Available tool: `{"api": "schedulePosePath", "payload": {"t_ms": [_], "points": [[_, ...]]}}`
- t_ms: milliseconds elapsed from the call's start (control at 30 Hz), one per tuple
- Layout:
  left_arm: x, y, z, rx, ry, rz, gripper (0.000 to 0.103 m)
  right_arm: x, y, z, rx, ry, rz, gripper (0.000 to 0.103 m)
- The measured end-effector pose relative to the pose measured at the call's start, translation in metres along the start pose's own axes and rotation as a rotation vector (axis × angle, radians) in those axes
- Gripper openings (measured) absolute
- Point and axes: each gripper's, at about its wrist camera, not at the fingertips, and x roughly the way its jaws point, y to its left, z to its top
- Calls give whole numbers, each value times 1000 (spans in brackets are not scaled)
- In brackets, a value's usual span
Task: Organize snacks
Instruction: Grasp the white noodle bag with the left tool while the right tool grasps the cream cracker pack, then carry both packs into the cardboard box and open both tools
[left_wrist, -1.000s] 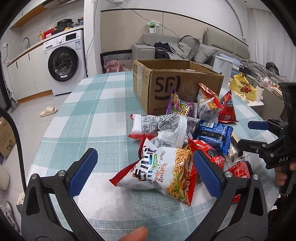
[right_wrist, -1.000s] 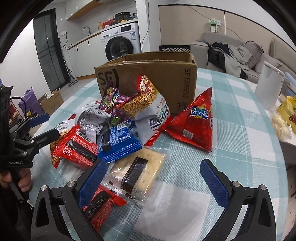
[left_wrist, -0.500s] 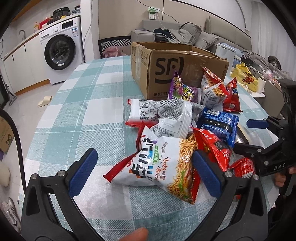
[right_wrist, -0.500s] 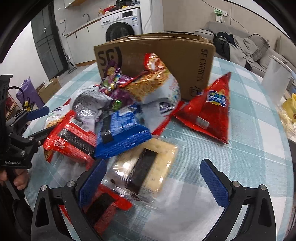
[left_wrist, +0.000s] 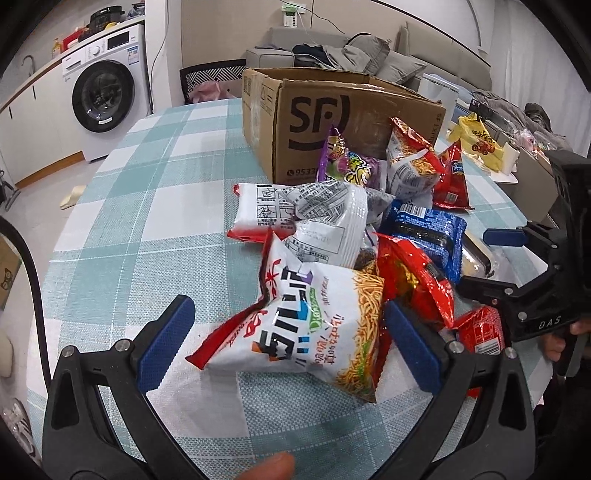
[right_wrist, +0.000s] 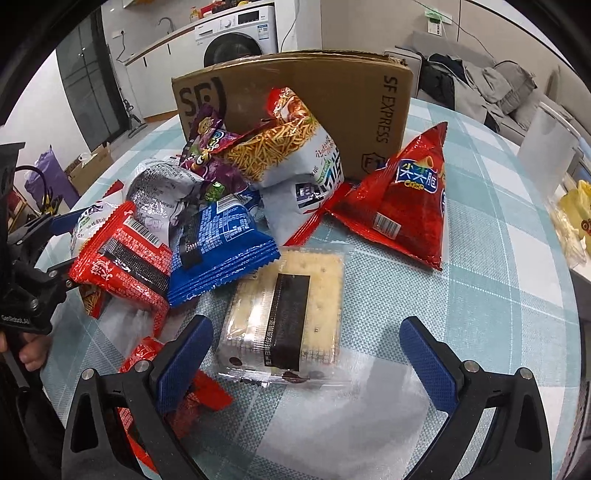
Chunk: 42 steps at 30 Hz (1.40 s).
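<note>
Left claw: spread wide, holding nothing; its pads flank the white noodle bag at the near edge of the pile.
Right claw: wide open, empty, straddling the cracker pack on the desk.
Box: open, behind the pile, snacks leaning on its front wall.
Risk, noodle bag: puffy and slick; a pinch on the air pocket could squirt it out or crush the contents.
Risk, cracker pack: brittle; a hard squeeze may crack it, and the loose wrap could slip.
Risk, pile: overlapping bags may drag along.
</note>
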Motion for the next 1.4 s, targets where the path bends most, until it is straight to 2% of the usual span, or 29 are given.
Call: {"api": "schedulePosePath", "payload": {"t_ms": [133, 300, 400, 433, 533, 700, 833, 933, 967, 1400], "points": [[0, 0, -1, -4, 4, 4, 103, -2, -1, -2, -3, 2, 14, 103], [4, 5, 0, -22, 21, -31, 101, -3, -1, -4, -20, -3, 18, 103], [5, 5, 0, -16, 23, -54, 93, -4, -1, -6, -15, -15, 21, 100], [5, 4, -1, -12, 21, -62, 87, -5, -2, -6, -14, -20, 21, 97], [4, 2, -1, -1, 18, -87, 77, -7, -3, -6, -5, -32, 32, 90], [-2, -2, -4, 21, 3, -127, 67, -9, 2, -5, -17, -44, 41, 83], [-6, -4, -5, 26, -6, -151, 59, -9, 8, -5, -36, -52, 36, 72], [-11, -3, -6, 19, -11, -163, 57, -10, 10, -5, -44, -54, 28, 60], [-12, -2, -6, 17, -15, -164, 57, -11, 10, -6, -41, -55, 35, 58], [-39, 12, -2, -27, -108, -172, 56, -26, -11, -18, 23, -90, 24, 58]]}}
